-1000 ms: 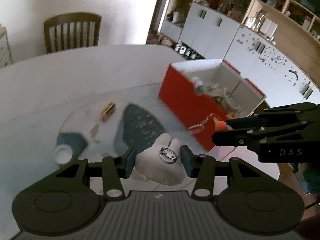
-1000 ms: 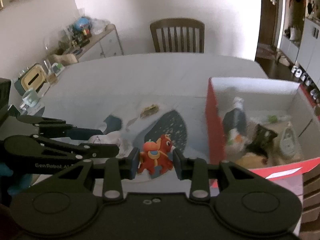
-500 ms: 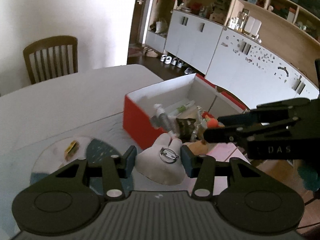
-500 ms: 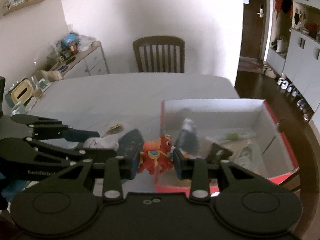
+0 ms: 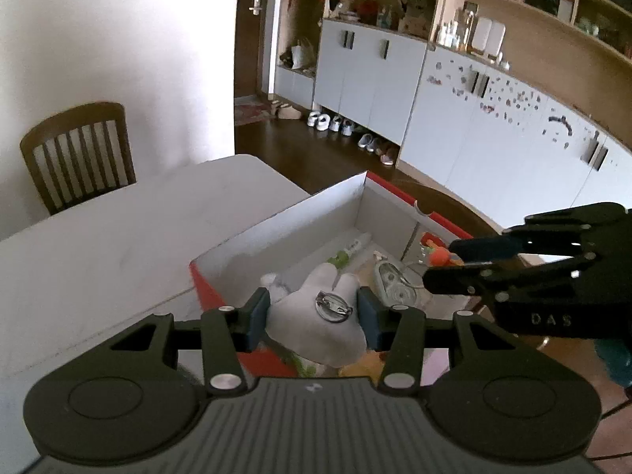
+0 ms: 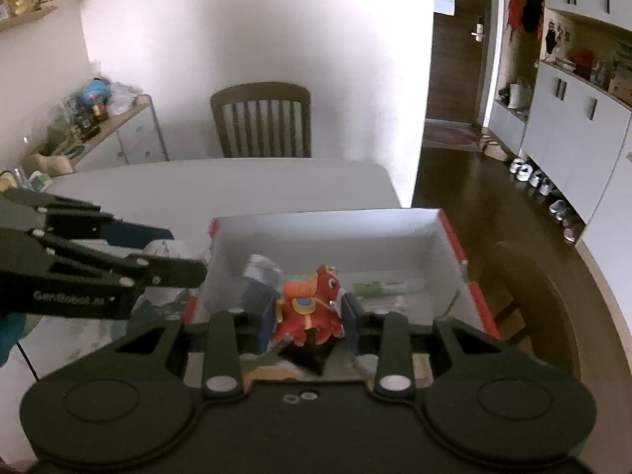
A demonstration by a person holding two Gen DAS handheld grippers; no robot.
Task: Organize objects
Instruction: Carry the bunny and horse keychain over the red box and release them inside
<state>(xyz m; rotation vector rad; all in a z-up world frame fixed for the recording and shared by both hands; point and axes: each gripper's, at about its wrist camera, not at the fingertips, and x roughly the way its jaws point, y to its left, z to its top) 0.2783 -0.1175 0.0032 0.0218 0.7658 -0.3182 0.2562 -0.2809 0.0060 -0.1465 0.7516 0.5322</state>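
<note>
**The count: two grippers, two toys, one box**

Two grippers up: left gripper (image 5: 314, 314) with one white plush (image 5: 316, 331), right gripper (image 6: 308, 312) with one red horse (image 6: 310, 306). One red box (image 6: 335, 233) below, one green tube (image 6: 379, 287) inside. One table (image 6: 221, 185), one chair (image 6: 261, 120).

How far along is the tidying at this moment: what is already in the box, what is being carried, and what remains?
Done: the red box already holds several items, including a green-labelled tube. In hand: the left gripper clamps a white plush badge and the right gripper clamps a red horse toy, both held over the open box. Left: releasing both into it; anything remaining on the table is out of view.
</note>
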